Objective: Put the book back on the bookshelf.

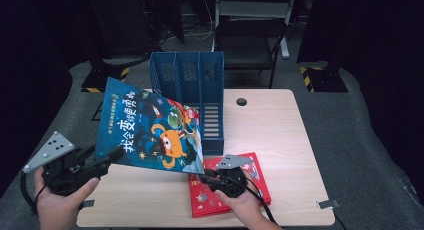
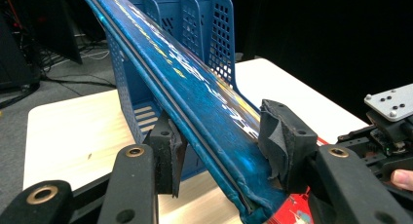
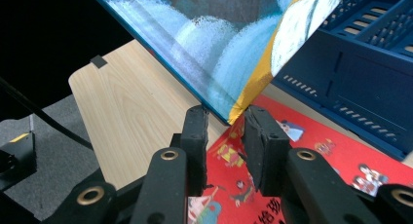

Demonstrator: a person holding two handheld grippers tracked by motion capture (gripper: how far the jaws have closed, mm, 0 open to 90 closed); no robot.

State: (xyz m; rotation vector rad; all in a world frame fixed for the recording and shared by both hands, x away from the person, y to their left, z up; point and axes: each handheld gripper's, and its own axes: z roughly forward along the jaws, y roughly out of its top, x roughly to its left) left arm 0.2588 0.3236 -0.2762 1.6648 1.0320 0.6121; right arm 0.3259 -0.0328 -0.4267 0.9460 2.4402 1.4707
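High view: blue book (image 1: 150, 125) held tilted above the counter (image 1: 280, 135), in front of the blue file rack (image 1: 192, 85) at the far edge. Left claw (image 1: 117, 154) grips its left edge; right claw (image 1: 204, 179) meets its lower right corner. Red book (image 1: 255, 187) flat near the front edge.

Left claw view: left claw (image 2: 224, 151) pads pressed on both sides of the book's (image 2: 195, 92) edge.

Right claw view: right claw (image 3: 225, 119) nearly closed, pinching the book's (image 3: 219, 44) corner over the red book (image 3: 316, 151).
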